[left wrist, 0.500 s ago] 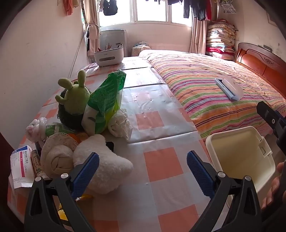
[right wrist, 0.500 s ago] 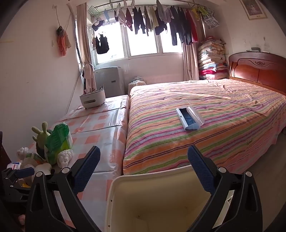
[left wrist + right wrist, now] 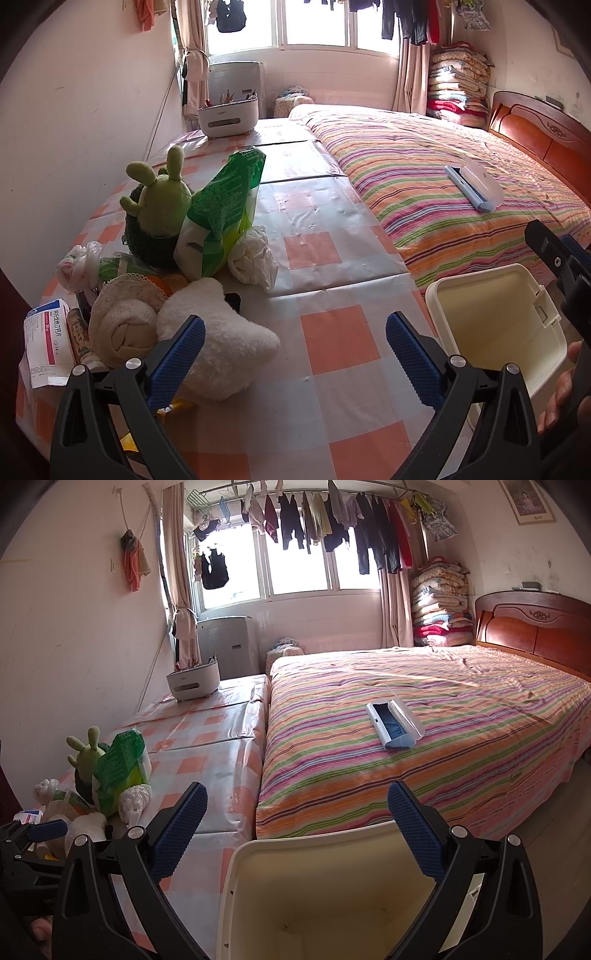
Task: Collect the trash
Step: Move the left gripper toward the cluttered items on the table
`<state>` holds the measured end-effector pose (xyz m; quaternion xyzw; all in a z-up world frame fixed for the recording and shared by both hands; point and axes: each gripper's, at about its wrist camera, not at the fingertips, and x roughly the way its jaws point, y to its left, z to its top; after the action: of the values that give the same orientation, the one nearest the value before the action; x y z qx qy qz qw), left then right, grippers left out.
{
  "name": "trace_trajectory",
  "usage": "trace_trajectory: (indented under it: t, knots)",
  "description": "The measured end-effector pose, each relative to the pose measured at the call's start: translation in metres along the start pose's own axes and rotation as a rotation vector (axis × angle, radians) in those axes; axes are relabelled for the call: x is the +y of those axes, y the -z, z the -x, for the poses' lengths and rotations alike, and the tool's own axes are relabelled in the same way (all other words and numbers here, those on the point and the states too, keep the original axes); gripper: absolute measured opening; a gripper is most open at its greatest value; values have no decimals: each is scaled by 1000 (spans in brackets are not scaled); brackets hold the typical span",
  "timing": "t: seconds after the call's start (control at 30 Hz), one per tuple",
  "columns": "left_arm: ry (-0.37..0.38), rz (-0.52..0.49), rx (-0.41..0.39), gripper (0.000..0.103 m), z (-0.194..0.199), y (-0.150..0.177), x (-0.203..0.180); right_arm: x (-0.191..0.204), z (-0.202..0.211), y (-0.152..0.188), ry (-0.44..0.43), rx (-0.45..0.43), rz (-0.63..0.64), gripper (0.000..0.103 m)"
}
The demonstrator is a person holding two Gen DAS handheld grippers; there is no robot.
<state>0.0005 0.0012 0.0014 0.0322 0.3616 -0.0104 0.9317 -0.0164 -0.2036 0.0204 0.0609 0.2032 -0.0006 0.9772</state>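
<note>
Open checked worktop (image 3: pixel 332 339) straight ahead and toward the bed (image 3: pixel 424 173). Blocked on the left by heaped soft toys (image 3: pixel 218 343) and a green bag (image 3: pixel 221 206); cream bin (image 3: pixel 491 317) alongside right.

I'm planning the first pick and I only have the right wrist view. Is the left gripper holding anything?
Observer: No. The left gripper is wide open and there is nothing between its fingers.
Operator: What is closest to it?
Observer: A white plush toy lies just behind its left finger in the left wrist view. A bit of yellow wrapper pokes out from under the toy.
</note>
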Motion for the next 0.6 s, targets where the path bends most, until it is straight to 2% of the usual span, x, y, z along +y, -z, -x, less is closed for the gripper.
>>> trace_trajectory:
  t: [0.6]
  knots:
    - [-10, 24, -55, 96, 23, 2, 15, 11, 0, 4, -2, 9, 35, 97]
